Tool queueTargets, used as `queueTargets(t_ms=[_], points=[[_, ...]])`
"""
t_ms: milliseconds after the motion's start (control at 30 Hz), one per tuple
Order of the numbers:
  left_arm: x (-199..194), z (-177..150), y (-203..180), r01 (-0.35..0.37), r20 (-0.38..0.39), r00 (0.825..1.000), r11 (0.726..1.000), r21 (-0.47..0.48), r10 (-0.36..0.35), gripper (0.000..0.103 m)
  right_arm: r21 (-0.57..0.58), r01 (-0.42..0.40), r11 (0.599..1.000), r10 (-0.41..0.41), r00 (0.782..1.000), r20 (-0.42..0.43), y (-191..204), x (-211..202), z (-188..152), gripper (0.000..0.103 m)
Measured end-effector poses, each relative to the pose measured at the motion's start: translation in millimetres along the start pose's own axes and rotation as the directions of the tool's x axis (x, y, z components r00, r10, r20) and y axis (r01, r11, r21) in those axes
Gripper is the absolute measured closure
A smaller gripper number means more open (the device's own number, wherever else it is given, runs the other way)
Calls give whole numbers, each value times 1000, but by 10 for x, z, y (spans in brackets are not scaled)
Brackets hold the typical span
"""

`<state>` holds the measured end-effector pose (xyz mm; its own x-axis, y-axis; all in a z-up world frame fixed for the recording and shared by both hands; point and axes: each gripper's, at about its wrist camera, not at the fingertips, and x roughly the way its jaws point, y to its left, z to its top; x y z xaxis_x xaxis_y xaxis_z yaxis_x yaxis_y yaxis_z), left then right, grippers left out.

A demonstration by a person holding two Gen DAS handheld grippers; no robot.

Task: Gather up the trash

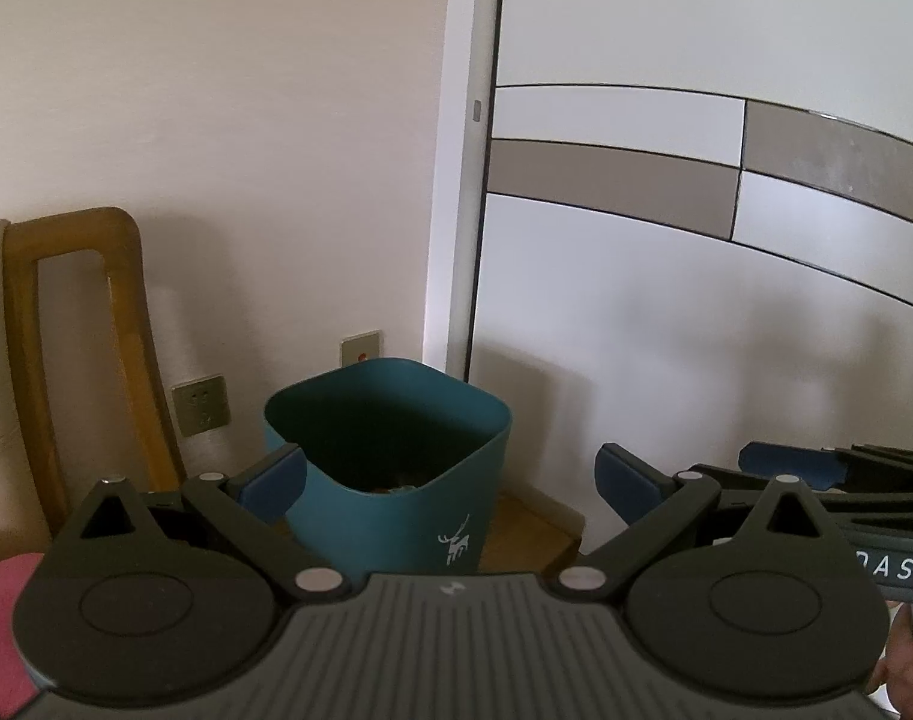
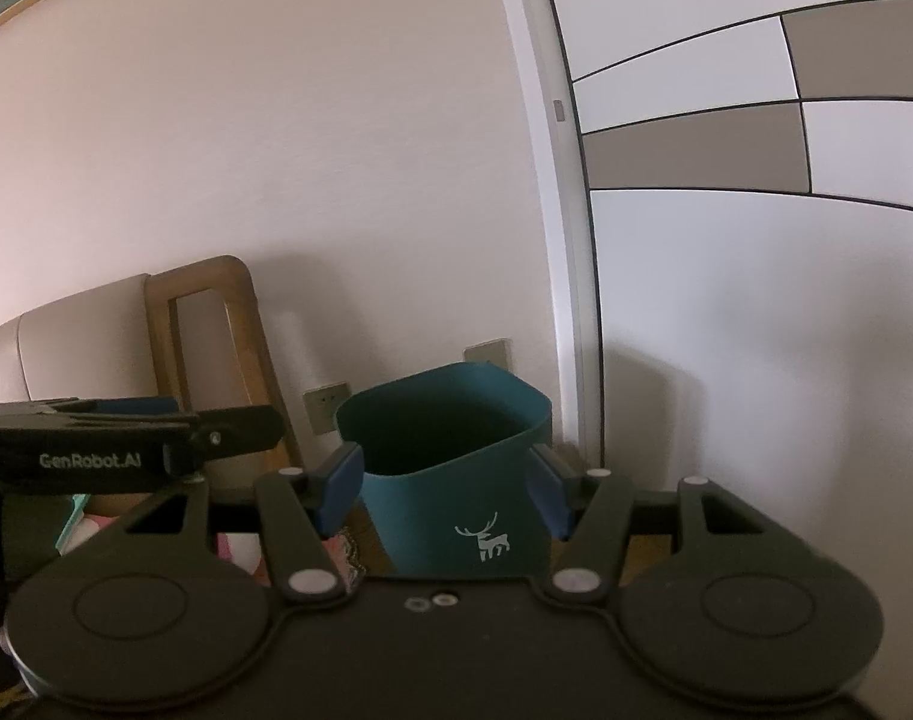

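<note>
Two grippers, jaws apart, nothing between them: left gripper point(image 1: 450, 480), right gripper point(image 2: 447, 489). Just ahead of both, one teal trash bin point(image 1: 396, 480) stands upright, scraps faintly visible inside. Beyond it: two wall outlets point(image 1: 201, 405), one wooden chair frame point(image 1: 72, 354).

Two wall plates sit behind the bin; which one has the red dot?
The upper wall plate, just above the teal bin's back rim. The other plate sits lower, nearer the wooden chair, and shows socket holes, no red.
</note>
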<state>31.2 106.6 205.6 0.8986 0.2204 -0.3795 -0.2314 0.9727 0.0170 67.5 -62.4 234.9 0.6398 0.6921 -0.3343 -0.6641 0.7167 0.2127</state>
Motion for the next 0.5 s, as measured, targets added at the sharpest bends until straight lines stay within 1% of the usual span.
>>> queueTargets(t_ms=[267,500], points=[[-58,-21,7,-38,11,999,999,6,38,0,9,-22,1000,22,1000,4,-25,-58,-20,43],[-9,-60,42,-15,-23,1000,1000,-25,15,0,20,-13,1000,13,1000,2,-54,-89,-38,43]])
